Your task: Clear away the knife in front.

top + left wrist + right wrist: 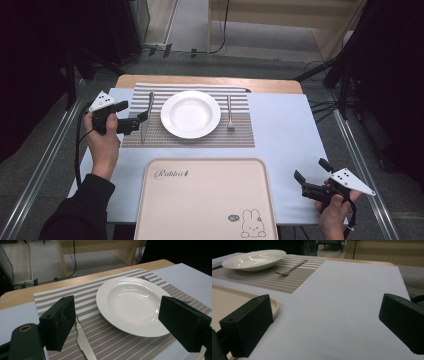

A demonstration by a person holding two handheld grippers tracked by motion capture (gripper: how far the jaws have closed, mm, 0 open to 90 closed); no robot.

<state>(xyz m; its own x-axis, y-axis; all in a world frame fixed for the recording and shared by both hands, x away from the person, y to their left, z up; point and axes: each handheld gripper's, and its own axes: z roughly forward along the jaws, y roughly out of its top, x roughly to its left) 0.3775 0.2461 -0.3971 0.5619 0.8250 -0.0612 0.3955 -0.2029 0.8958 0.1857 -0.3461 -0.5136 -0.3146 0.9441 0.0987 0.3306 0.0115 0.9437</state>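
Grey flooring surrounds the table (285, 130). Left claw (142, 119) hovers released over the knife (146, 120) left of the plate (190, 114), ready to grip; right claw (306, 176) idles released near the tray (205, 200).

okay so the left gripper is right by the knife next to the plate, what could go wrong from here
The knife lies flat and thin on the striped mat, so the left gripper, its jaws open, may slide over it rather than catch it.
The plate sits just beside the knife; one wide jaw could nudge its rim.
Dragging the knife might also pull the mat askew.
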